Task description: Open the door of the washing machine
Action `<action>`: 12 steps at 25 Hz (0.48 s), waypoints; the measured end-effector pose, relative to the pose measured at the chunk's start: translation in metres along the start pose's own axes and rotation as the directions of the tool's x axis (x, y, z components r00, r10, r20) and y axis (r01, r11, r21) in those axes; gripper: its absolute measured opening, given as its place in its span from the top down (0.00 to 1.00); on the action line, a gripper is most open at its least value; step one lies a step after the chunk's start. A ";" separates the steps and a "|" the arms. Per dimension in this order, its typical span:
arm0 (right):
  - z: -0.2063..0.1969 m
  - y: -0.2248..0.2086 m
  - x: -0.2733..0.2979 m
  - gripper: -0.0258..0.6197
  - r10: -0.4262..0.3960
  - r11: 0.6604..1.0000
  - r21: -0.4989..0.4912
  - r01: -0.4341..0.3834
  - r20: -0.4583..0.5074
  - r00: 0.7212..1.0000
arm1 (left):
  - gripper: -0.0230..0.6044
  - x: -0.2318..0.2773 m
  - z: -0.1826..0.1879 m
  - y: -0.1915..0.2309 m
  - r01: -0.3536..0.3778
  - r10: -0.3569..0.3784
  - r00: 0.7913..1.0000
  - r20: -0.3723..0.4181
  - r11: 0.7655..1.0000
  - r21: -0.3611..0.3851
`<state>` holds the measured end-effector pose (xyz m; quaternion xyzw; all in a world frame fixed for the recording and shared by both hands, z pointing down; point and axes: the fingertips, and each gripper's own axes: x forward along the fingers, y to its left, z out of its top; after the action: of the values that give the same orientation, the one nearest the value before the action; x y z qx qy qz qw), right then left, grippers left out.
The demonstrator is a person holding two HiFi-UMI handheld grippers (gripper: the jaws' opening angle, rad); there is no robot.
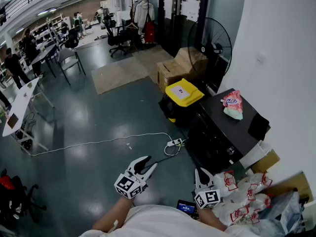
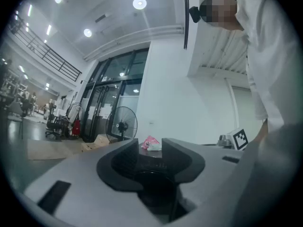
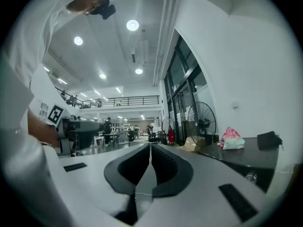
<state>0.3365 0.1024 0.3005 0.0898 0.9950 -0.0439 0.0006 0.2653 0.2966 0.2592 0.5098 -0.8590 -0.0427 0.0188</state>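
The washing machine (image 1: 217, 137) is a low black box against the white wall at the right, with its dark front turned toward the floor space. A pink bag (image 1: 233, 105) lies on its top. I cannot make out the door. My left gripper (image 1: 144, 168) is held level well to the left of the machine, open with nothing between its jaws. In the left gripper view (image 2: 149, 148) the pink bag (image 2: 150, 143) shows through the gap. My right gripper (image 1: 201, 175) sits just short of the machine's near corner, shut and empty; in the right gripper view (image 3: 151, 148) the machine (image 3: 251, 157) is at the right.
A yellow-lidded bin (image 1: 183, 93), cardboard boxes (image 1: 173, 70) and a standing fan (image 1: 210, 46) stand beyond the machine. A power strip with a white cable (image 1: 175, 142) lies on the floor before it. White bags with red print (image 1: 242, 196) pile at the lower right.
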 end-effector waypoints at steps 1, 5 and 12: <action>0.010 0.000 0.011 0.90 0.013 1.000 -0.012 -0.013 0.026 1.000 | 0.73 0.006 0.006 0.008 -0.007 0.007 1.000 0.011 1.000 0.009; 0.019 -0.003 0.032 0.90 0.053 0.998 -0.022 -0.052 0.049 0.997 | 0.73 0.017 0.000 0.024 -0.051 0.051 0.998 0.033 0.999 -0.013; -0.001 -0.009 -0.006 0.90 0.002 1.000 -0.006 -0.002 0.015 1.000 | 0.73 0.012 -0.017 -0.003 0.000 0.001 1.000 0.021 0.999 -0.043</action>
<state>0.3405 0.0926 0.3025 0.0903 0.9950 -0.0415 0.0082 0.2631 0.2839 0.2758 0.5088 -0.8581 -0.0663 0.0208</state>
